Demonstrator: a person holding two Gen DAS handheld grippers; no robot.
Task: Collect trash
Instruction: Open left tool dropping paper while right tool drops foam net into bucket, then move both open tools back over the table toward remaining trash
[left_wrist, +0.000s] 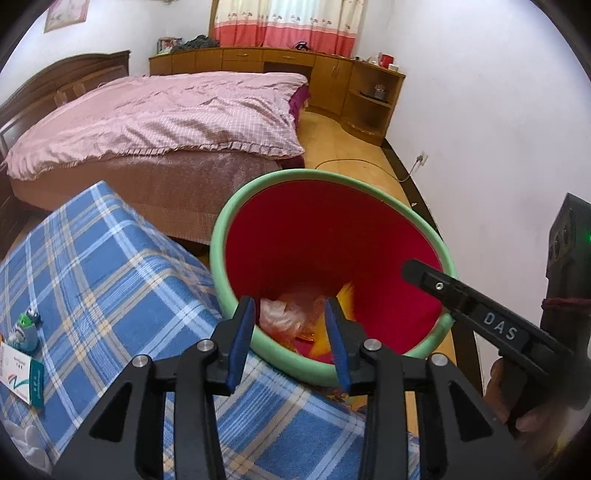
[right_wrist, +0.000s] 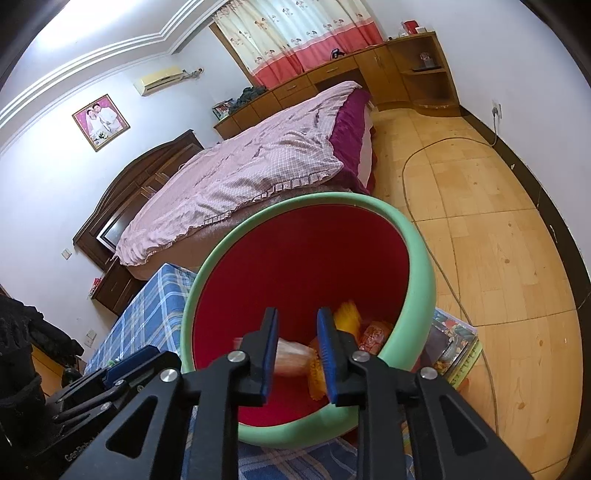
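My worry was a wrapper catching the green rim and dropping onto the blue plaid cloth (left_wrist: 110, 258) at the bin's left. I had both grippers pitched down over the red bin (left_wrist: 332, 240). The left gripper (left_wrist: 291, 341) and right gripper (right_wrist: 295, 354) stood part open, nothing between the pads. The trash, a clear bag (left_wrist: 284, 314) and orange wrappers (right_wrist: 373, 332), lay on the bin's floor

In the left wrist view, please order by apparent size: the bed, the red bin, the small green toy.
1. Bed, the largest in the picture, though it stands farther away.
2. Red bin with the green rim, nearly as large only because it is close.
3. Green toy on the blue checked cloth, clearly smallest.
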